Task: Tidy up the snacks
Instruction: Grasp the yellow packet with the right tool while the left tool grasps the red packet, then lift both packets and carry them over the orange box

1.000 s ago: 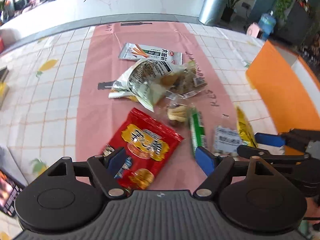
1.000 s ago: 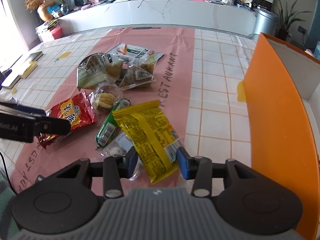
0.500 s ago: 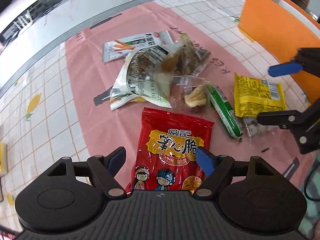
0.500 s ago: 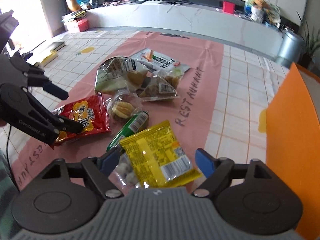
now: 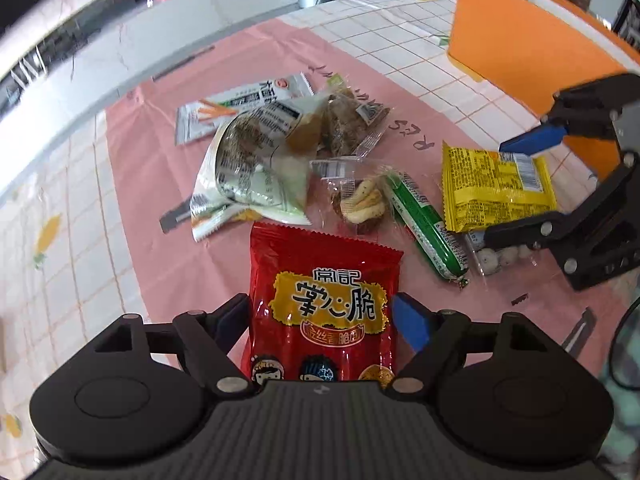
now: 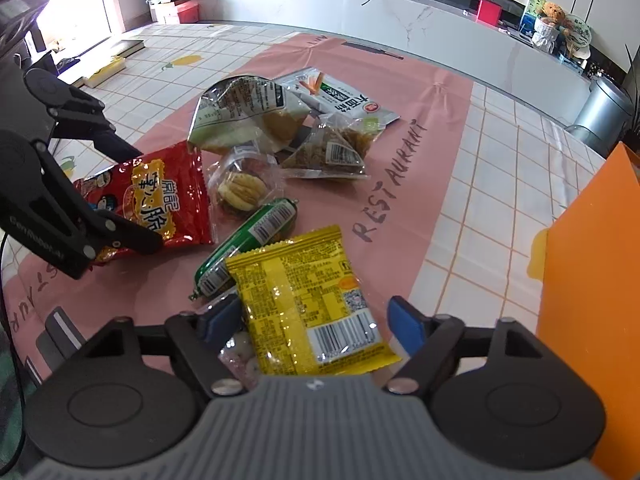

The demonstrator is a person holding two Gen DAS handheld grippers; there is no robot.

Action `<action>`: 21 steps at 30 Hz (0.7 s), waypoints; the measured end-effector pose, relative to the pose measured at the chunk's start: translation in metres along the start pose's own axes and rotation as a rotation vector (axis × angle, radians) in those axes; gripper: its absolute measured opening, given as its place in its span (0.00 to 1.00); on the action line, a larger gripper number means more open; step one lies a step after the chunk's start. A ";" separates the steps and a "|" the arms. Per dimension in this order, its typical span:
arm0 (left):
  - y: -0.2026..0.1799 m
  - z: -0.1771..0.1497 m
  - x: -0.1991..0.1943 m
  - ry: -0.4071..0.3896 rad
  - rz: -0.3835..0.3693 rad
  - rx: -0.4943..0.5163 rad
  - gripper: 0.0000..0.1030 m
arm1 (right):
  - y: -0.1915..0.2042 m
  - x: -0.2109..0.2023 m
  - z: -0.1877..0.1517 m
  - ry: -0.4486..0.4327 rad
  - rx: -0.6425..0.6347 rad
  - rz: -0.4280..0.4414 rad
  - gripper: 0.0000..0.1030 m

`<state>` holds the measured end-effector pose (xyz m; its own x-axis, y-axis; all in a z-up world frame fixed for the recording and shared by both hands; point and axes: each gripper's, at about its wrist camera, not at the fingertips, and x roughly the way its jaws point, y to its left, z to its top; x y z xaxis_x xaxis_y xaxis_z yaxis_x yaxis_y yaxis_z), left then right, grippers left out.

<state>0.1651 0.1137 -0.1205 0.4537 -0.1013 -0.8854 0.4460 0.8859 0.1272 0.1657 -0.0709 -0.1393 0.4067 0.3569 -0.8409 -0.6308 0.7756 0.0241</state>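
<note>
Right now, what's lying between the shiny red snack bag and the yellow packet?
A green sausage-shaped stick lies between the shiny red snack bag and the yellow packet, seen in both wrist views.

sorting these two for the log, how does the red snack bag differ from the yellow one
The red snack bag lies printed front up, with large characters and cartoon faces; the yellow snack bag shows fine print, a barcode and a QR code. The red bag lies between the left gripper fingers, the yellow between the right gripper fingers. Yellow overlaps the green sausage; red does not. Both lie flat on the pink runner, unpinched.
</note>
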 end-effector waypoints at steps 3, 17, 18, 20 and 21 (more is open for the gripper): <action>-0.013 -0.001 -0.001 -0.003 0.064 0.064 0.92 | 0.000 0.000 0.001 0.008 0.021 -0.001 0.67; -0.051 -0.002 0.005 0.020 0.273 0.140 0.86 | 0.000 -0.011 -0.006 0.000 0.124 -0.006 0.54; -0.051 -0.002 0.004 0.023 0.274 0.125 0.86 | 0.001 -0.013 -0.006 -0.004 0.128 -0.005 0.54; -0.049 0.000 0.003 0.025 0.278 0.091 0.80 | 0.001 -0.017 -0.007 -0.009 0.142 0.000 0.54; -0.049 0.001 0.002 0.025 0.271 0.071 0.80 | 0.002 -0.019 -0.008 -0.012 0.147 0.000 0.53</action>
<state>0.1450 0.0702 -0.1285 0.5449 0.1472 -0.8255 0.3646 0.8449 0.3914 0.1516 -0.0804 -0.1274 0.4150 0.3628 -0.8344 -0.5277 0.8430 0.1042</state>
